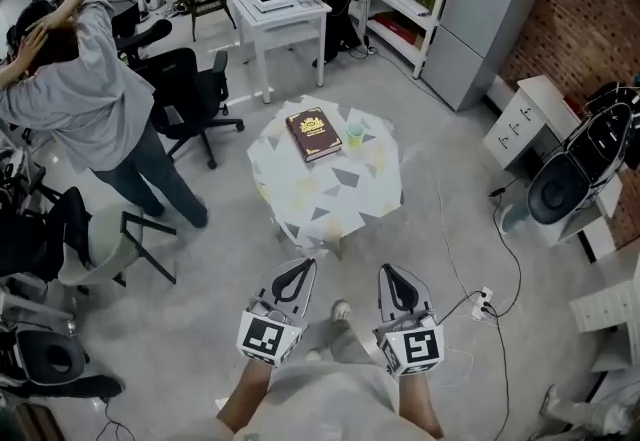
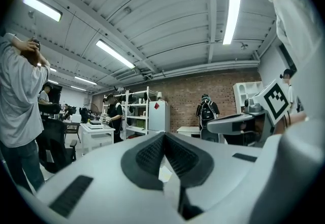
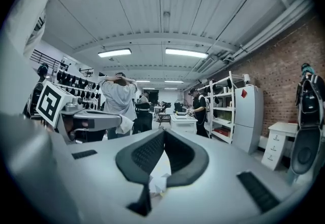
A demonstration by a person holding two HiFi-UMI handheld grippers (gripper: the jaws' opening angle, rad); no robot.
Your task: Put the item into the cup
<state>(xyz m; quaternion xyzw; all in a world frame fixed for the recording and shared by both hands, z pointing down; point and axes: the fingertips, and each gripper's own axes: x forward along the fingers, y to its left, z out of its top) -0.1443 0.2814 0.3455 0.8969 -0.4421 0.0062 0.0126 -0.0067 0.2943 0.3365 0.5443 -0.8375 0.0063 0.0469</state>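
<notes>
Pressing ribbed black jaws together, empty, left gripper (image 1: 304, 265) and right gripper (image 1: 386, 272) face a round table (image 1: 335, 201).

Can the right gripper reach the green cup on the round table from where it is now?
Probably not yet. The right gripper, jaws shut, is near the person's body, and a stretch of floor separates it from the table. Nothing blocks the way to the green cup; the person must step closer.

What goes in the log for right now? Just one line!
stage: not started | left gripper: shut, empty | right gripper: shut, empty | cup: on table, beside book | both: away from table
</notes>
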